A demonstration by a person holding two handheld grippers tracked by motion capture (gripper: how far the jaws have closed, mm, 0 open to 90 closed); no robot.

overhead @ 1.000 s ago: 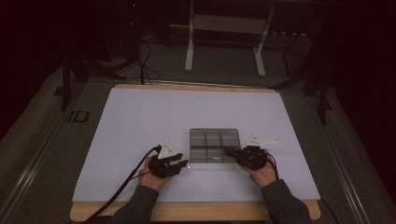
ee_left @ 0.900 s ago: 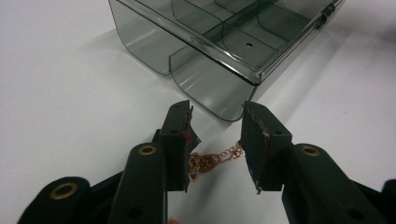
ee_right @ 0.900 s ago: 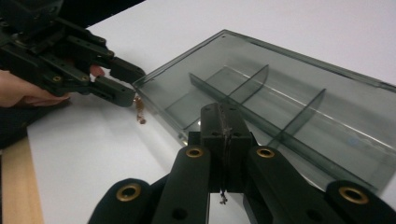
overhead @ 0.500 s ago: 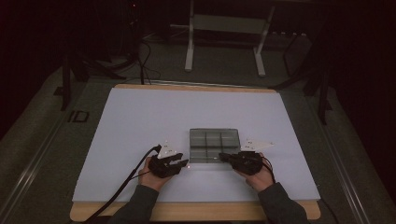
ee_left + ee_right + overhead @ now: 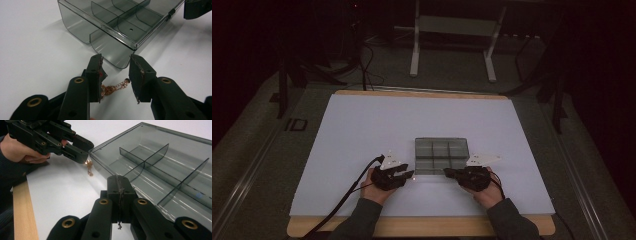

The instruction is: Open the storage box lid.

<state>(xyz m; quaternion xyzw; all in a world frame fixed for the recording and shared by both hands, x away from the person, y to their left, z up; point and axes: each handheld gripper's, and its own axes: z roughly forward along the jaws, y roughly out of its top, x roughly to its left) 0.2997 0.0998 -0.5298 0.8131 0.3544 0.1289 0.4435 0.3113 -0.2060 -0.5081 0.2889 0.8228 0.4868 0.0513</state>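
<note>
Left gripper jaws spread over gold chain at 6 o'clock of divided organizer box, ready to pinch. Right gripper jaws closed, nothing held, parked at box's near edge, likely to steady it.

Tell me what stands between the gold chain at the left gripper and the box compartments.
The smoky box's near wall stands between them. The gold chain lies on the white sheet between the open jaws of the left gripper, just outside that wall. The box top looks open, so the chain must go over the wall.
</note>
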